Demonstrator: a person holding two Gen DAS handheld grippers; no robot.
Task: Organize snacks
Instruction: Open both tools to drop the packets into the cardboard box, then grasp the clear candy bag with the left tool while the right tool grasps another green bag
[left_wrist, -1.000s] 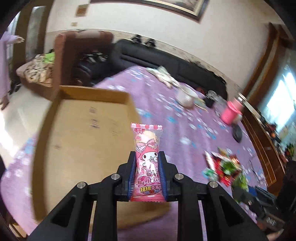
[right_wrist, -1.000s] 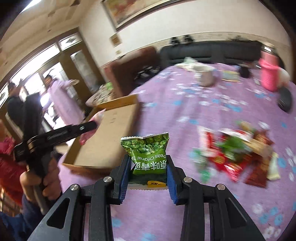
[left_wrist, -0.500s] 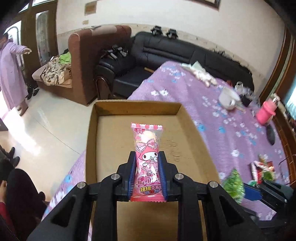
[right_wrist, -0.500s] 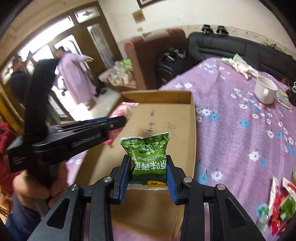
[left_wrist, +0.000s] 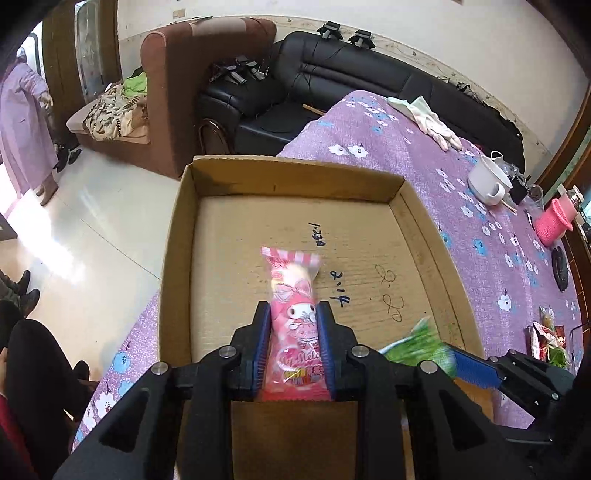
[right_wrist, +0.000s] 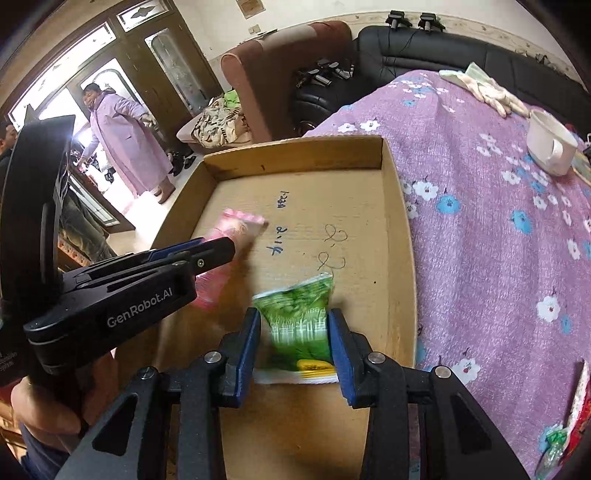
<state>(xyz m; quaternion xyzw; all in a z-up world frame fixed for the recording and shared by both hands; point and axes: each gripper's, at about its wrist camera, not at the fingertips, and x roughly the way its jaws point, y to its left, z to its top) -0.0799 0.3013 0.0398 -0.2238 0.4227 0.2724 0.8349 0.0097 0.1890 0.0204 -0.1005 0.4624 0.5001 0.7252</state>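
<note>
Left gripper (left_wrist: 294, 347): it points down into the cardboard box (left_wrist: 177, 258). Its jaws have just been opening a little, and the pink candy packet (left_wrist: 293, 295) sits between the blue pads. The packet looks blurry, so I think it is starting to slip out. I cannot tell if the pads press on it now.

Right gripper (right_wrist: 294, 347): it is beside the left one, over the near right part of the box. Its jaws have just been opening a little too. The green peas packet (right_wrist: 299, 314) is between them, tilted and blurry, and there is a small gap next to the pads, so I think it is being let go.

Why they are held here: both packets hang over the box floor so they can drop inside. That is how the snacks get tidied.

Pink candy packet: long and thin, pink with a striped top edge and a cartoon bunny face on it.

Green peas packet: small and puffy, bright green, with a yellow patch and a white edge at the bottom.

Cardboard box: wide and low, brown, with pen marks on its floor. No snacks lie in it yet.

Other snacks (left_wrist: 550, 343): a small heap waits on the purple flowered tablecloth (right_wrist: 480, 221), well apart from the box.
</note>
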